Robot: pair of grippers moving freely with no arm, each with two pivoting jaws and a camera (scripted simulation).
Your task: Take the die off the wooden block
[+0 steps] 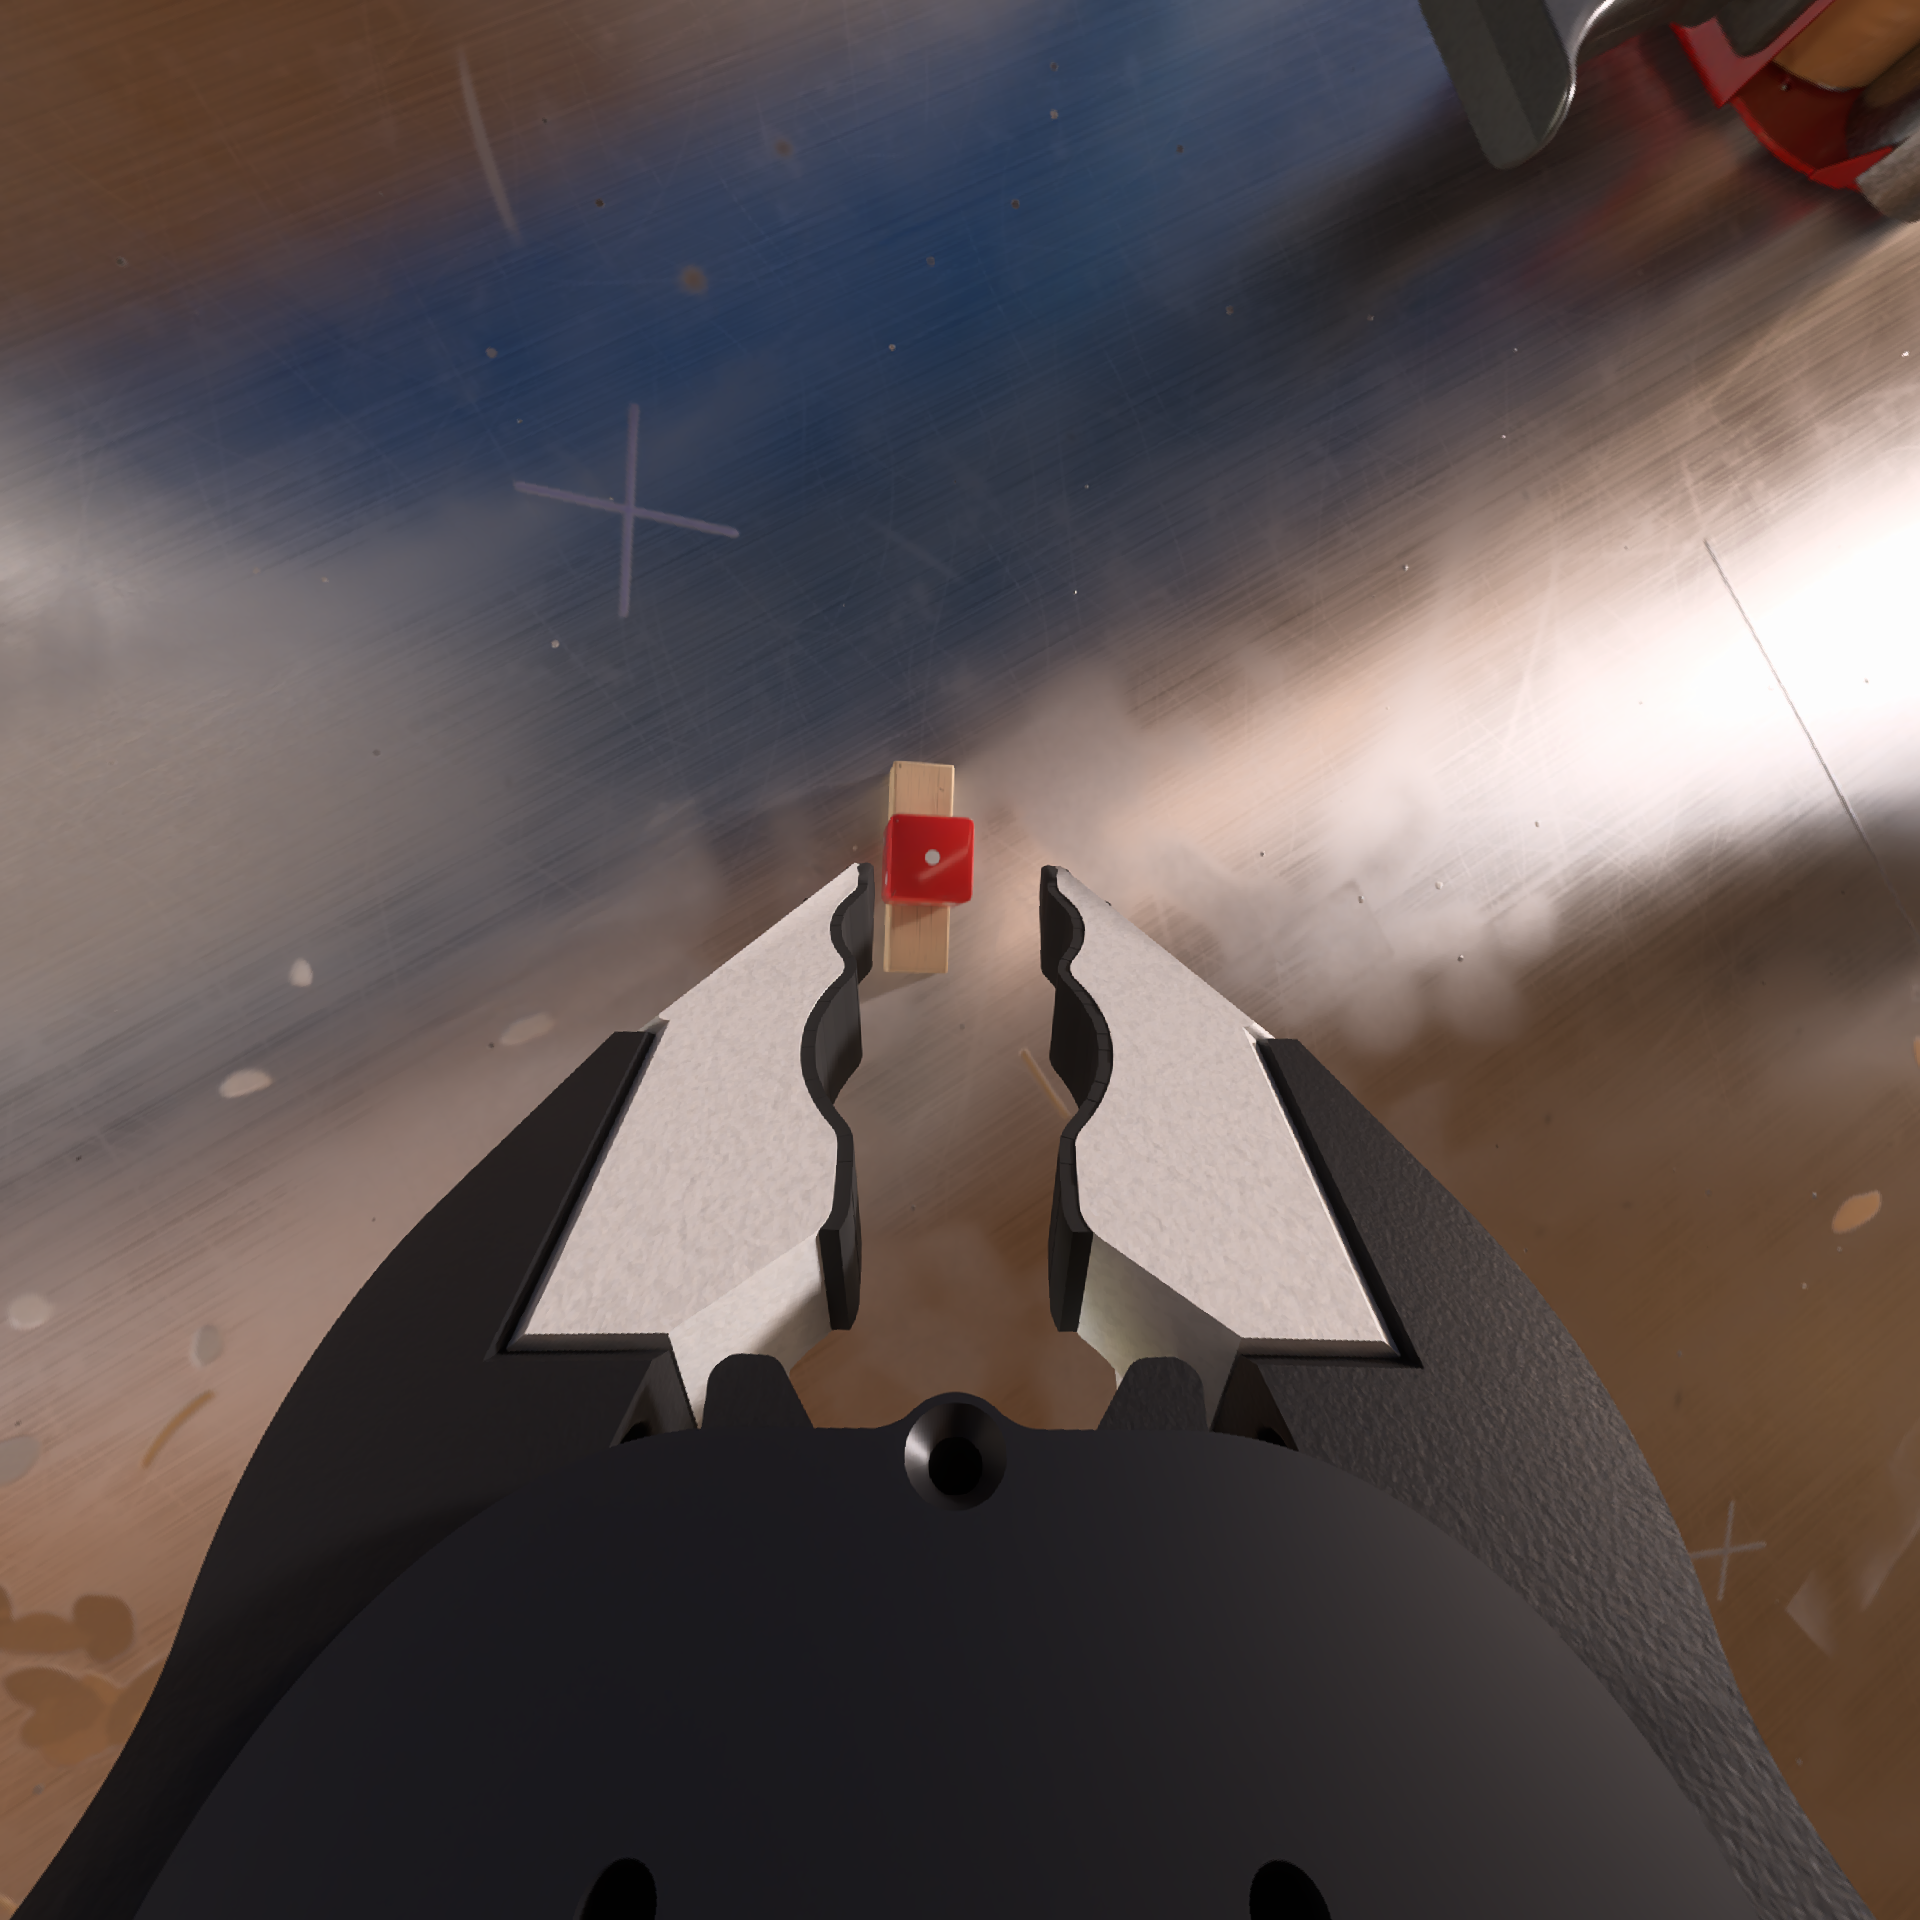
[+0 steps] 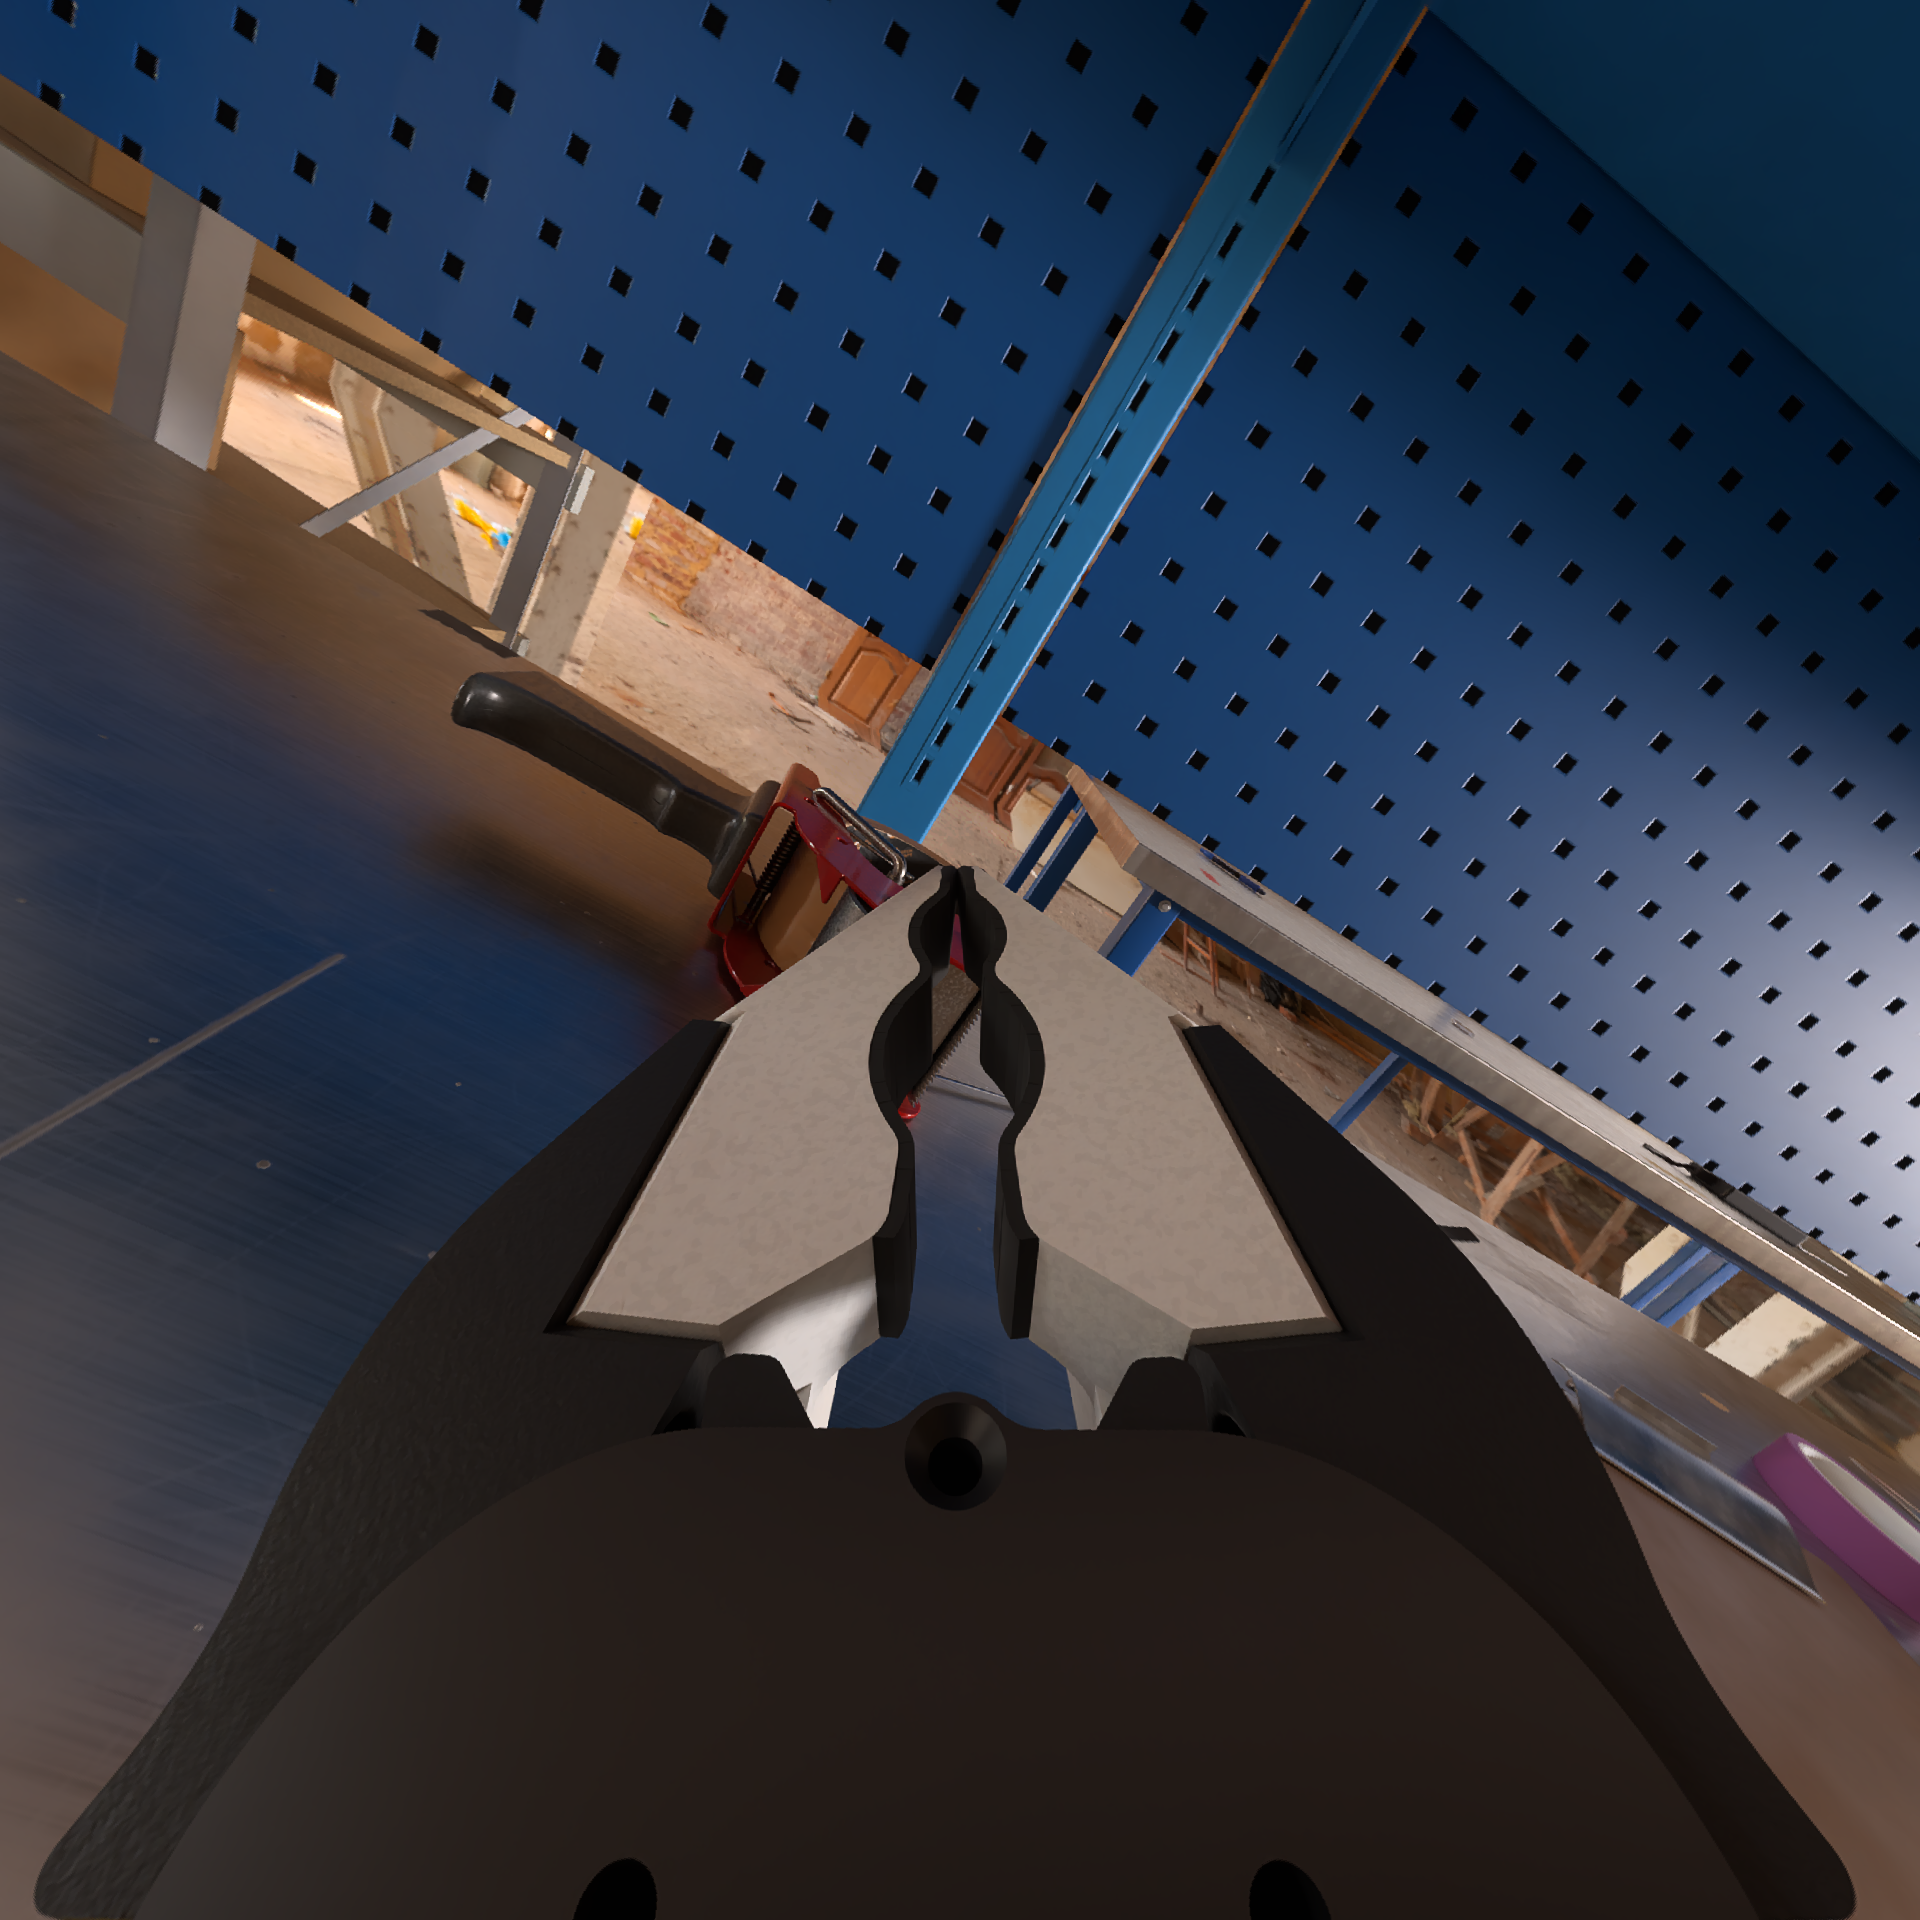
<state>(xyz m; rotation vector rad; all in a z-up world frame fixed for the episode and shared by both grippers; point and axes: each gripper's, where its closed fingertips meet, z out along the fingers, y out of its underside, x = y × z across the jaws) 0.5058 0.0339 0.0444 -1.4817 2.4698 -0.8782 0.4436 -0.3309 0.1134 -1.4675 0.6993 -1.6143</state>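
Observation:
In the left wrist view a small red die [image 1: 928, 858] with one white dot facing up sits on the middle of a narrow light wooden block [image 1: 918, 943] lying on the shiny metal tabletop [image 1: 1351, 727]. My left gripper [image 1: 954, 879] is open and empty above them; the die lies just beyond the left fingertip [image 1: 854, 904], left of the gap's centre. My right gripper [image 2: 958, 883] is shut and empty, its fingertips touching. The die and block do not show in the right wrist view.
A red tape dispenser with a black handle [image 2: 790, 883] lies on the table just beyond my right gripper; it also shows at the top right of the left wrist view [image 1: 1787, 114]. A blue pegboard wall [image 2: 1455, 520] stands behind. A purple object [image 2: 1839, 1527] lies at the right.

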